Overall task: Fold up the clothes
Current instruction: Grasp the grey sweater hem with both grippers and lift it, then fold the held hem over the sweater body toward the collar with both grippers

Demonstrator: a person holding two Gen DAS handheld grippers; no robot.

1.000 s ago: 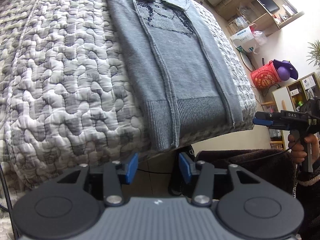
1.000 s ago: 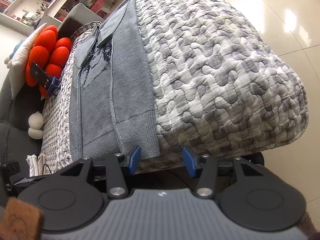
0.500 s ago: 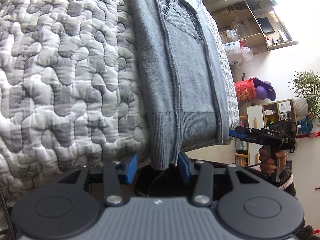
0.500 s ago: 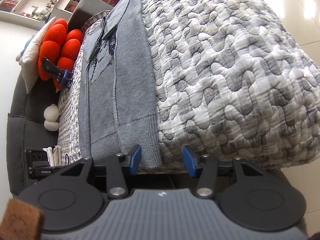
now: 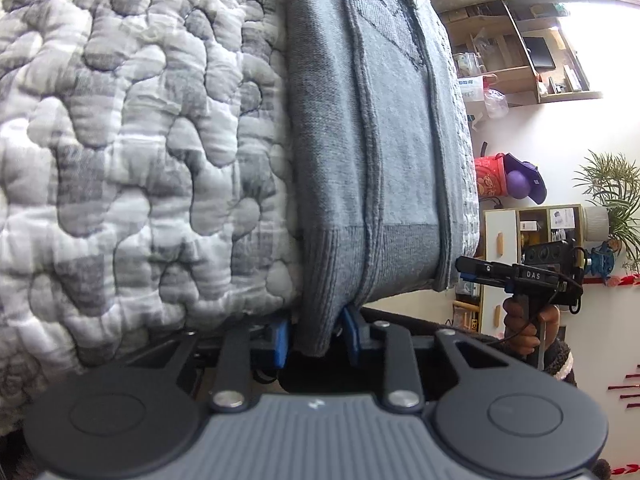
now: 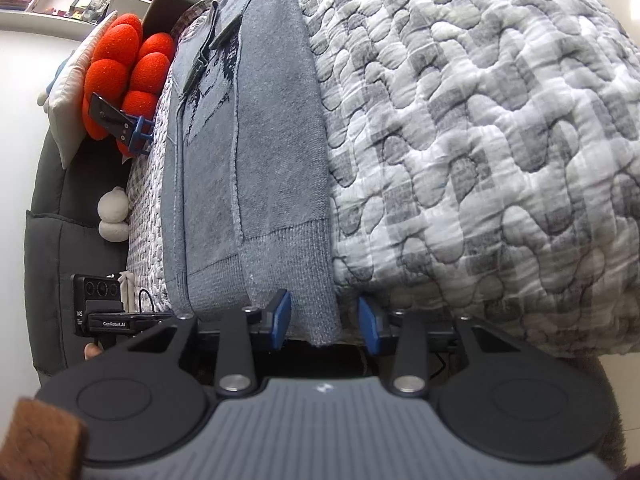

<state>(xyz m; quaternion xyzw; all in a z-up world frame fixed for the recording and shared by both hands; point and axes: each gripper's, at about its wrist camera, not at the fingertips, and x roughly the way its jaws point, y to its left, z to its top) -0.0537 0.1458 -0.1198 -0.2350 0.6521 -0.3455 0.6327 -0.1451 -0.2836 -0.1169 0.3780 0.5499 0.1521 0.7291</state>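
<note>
With sleeves folded in, sweater point(image 5: 384, 152) needs cross-fold; L gripper point(image 5: 316, 338) nearly closed on hem, R gripper point(image 6: 325, 320) open astride hem.

The sweater point(image 5: 384, 152) runs off the top edge in both views, so its collar is cut off. In the left view, its hem hides the inner faces of the fingers point(image 5: 280, 340) at bottom centre. Shelf point(image 5: 532, 60) contents at upper right are too small to tell. The quilt point(image 6: 480, 140) leaves the right view's right edge.
</note>
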